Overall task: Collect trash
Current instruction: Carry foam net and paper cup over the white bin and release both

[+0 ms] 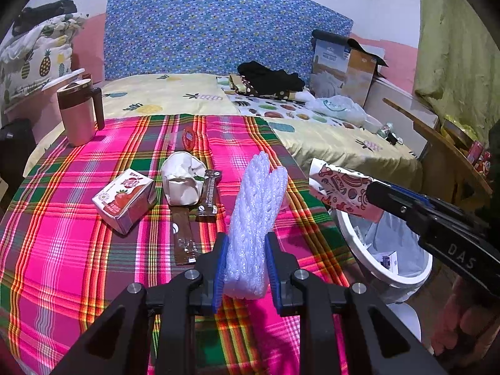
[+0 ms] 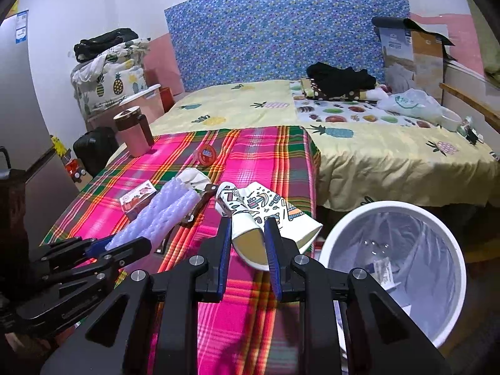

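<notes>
Holding 2 pieces of trash at once, I have the left gripper [image 1: 245,261] clenched on a roll of white foam wrap [image 1: 257,206] that juts forward over the plaid tablecloth [image 1: 62,234], and the right gripper [image 2: 248,243] clenched on a flattened printed paper cup [image 2: 265,215]. Just right of the table edge stands the white bin [image 2: 343,218], lined with a clear bag, with a few scraps already inside. The cup hangs beside the rim, not over the opening, so I judge that letting go now would drop it on the floor or the cloth. The foam roll is long and springy; gripped only at 1 end, it could catch the rim and tip out. Farther along the cloth lie a strawberry carton [image 1: 125,200], a crumpled white cup [image 1: 182,181] and 2 brown wrappers [image 1: 209,193], all uncollected. A pink mug [image 1: 79,112] stands at the far corner.
</notes>
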`<action>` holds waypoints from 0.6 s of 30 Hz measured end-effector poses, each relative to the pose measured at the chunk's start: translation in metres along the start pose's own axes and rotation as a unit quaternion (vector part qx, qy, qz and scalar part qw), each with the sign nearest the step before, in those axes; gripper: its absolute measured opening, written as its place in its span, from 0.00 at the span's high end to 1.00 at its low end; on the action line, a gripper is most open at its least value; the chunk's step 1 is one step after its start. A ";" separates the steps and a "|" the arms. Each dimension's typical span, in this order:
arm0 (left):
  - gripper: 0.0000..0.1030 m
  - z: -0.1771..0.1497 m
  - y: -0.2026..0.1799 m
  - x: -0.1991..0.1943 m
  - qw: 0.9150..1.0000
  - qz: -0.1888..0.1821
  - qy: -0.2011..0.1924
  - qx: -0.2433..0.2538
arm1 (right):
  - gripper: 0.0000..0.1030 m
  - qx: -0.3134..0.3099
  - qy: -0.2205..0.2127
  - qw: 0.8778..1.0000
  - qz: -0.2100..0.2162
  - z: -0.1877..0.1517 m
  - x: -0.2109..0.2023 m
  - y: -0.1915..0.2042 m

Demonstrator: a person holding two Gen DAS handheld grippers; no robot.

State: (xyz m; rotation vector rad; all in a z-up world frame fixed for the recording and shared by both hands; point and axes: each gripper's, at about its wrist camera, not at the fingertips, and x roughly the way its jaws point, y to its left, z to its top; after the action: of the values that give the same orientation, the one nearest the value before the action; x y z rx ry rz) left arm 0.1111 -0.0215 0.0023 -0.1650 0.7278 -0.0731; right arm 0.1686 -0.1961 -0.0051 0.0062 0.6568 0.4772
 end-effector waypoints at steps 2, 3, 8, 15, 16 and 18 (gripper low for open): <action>0.76 0.000 -0.002 -0.001 1.000 0.000 0.000 0.003 | 0.79 -0.002 0.000 1.000 0.002 -0.002 -0.004 -0.003; 0.76 0.000 -0.004 -0.002 1.000 -0.001 0.000 0.005 | 0.79 -0.001 -0.001 1.000 0.001 -0.002 -0.005 -0.003; 0.76 -0.001 -0.014 -0.004 1.000 -0.003 0.000 0.014 | 0.79 0.005 -0.008 1.000 -0.003 -0.006 -0.012 -0.008; 0.76 0.002 -0.039 0.003 0.999 -0.018 0.004 0.036 | 0.79 0.024 -0.015 0.999 -0.021 -0.012 -0.021 -0.025; 0.76 0.002 -0.045 0.005 0.999 -0.022 0.006 0.041 | 0.79 0.028 -0.016 0.999 -0.026 -0.014 -0.023 -0.029; 0.76 0.002 -0.054 0.009 0.998 -0.030 0.009 0.048 | 0.79 0.036 -0.016 0.999 -0.034 -0.017 -0.026 -0.037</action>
State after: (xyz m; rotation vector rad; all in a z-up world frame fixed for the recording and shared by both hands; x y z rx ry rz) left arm 0.1190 -0.0752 0.0073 -0.0936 0.7357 -0.1663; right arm 0.1564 -0.2426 -0.0085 0.0599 0.6414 0.3866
